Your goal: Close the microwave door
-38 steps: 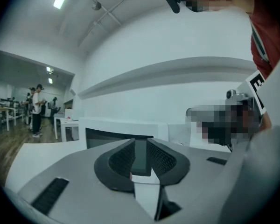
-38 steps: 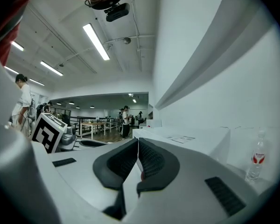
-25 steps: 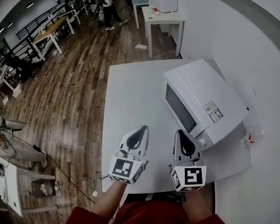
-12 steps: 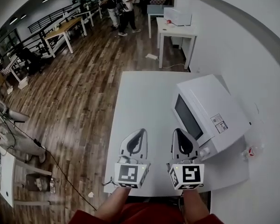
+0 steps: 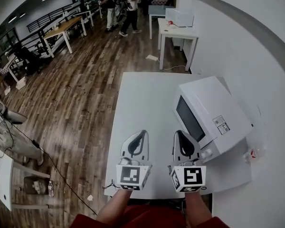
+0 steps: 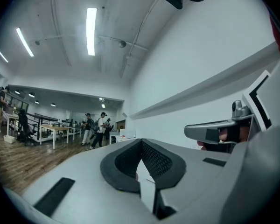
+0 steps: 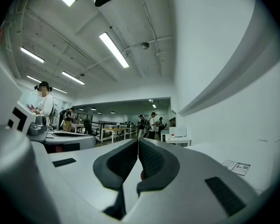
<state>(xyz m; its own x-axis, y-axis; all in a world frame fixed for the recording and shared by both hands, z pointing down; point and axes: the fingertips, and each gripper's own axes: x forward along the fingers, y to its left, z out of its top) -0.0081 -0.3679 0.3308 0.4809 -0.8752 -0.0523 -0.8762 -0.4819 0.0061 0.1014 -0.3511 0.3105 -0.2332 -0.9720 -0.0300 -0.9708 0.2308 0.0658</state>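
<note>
Head view: microwave point(image 5: 213, 109) on the right of the white table point(image 5: 137, 99), door point(image 5: 189, 119) flush against its body, dark window facing left. Left gripper point(image 5: 143, 132) and right gripper point(image 5: 178, 133) side by side over the near table edge, pointing level, right one just beside the microwave's knob corner. Both sets of fingers pressed together, holding nothing.
</note>
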